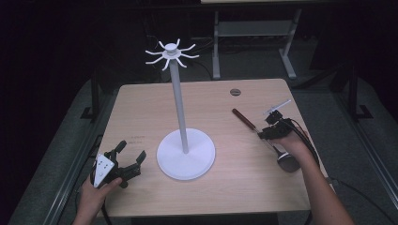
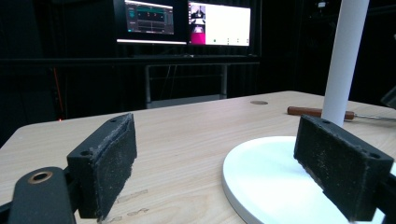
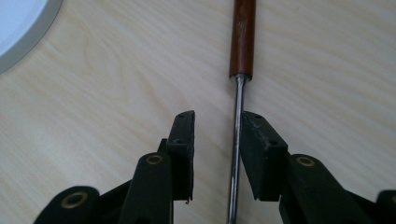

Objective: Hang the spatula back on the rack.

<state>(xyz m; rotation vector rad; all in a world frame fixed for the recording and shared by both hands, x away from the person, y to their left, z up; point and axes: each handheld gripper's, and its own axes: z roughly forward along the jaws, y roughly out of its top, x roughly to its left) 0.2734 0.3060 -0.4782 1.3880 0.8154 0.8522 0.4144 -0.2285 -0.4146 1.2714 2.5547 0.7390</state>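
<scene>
One ladle [image 3: 242, 42] lies flat on the counter [image 3: 116, 84], its steel shaft between the right claw [image 3: 215, 154]'s parted pads, nearer one, unpinched; left claw [image 2: 224, 168] spread wide.

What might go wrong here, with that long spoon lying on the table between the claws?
1. The right gripper stands open around the ladle's thin metal shaft, which sits beside one pad, not centred; closing now, it may roll or slip aside.
2. The wooden handle sticks far out, so a lift could tip it.
3. The tall white stand looks easy to knock when carrying the ladle over.
</scene>
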